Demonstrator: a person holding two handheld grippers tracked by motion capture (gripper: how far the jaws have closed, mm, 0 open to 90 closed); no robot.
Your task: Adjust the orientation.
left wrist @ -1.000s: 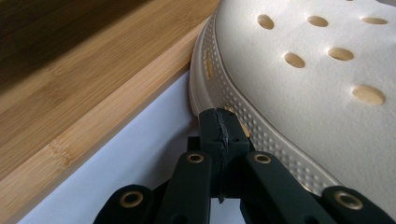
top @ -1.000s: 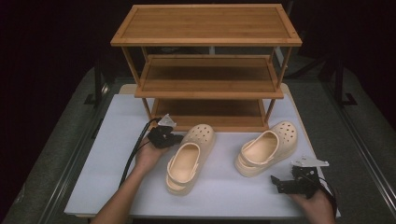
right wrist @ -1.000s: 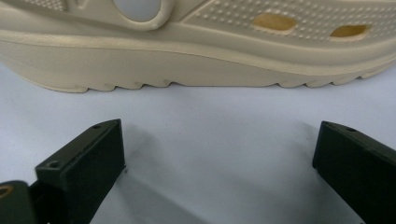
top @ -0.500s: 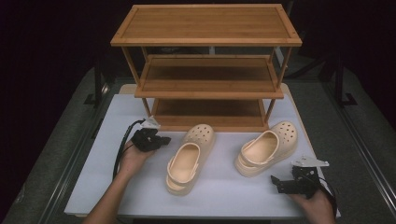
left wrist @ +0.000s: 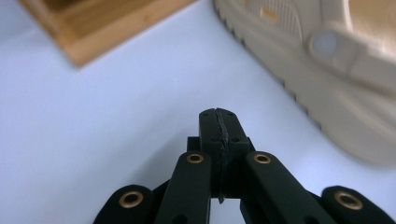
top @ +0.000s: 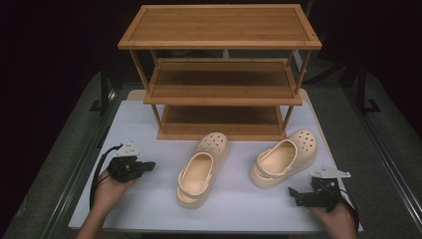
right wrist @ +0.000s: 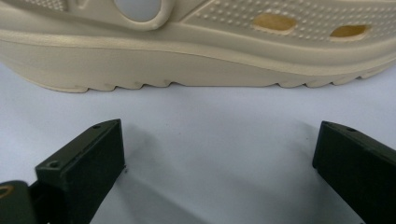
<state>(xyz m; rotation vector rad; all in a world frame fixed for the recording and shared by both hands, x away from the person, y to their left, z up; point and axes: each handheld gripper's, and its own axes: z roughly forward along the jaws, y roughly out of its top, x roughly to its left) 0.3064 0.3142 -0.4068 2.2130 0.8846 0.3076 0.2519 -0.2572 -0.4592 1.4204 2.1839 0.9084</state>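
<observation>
High view: three-tier wooden rack [top: 219, 74] at the back of the white bench [top: 149, 199], two beige clogs in front of it, left clog [top: 201, 169] mid-bench, right clog [top: 283, 159] just ahead of our right gripper [top: 298, 195]. Left gripper [top: 147, 166] sits well left of its clog. We'd square the right gripper's jaws on the sidewall before closing. Right gripper view: jaws wide, sole ridges close ahead. Left gripper view: jaws pressed together, empty.
</observation>
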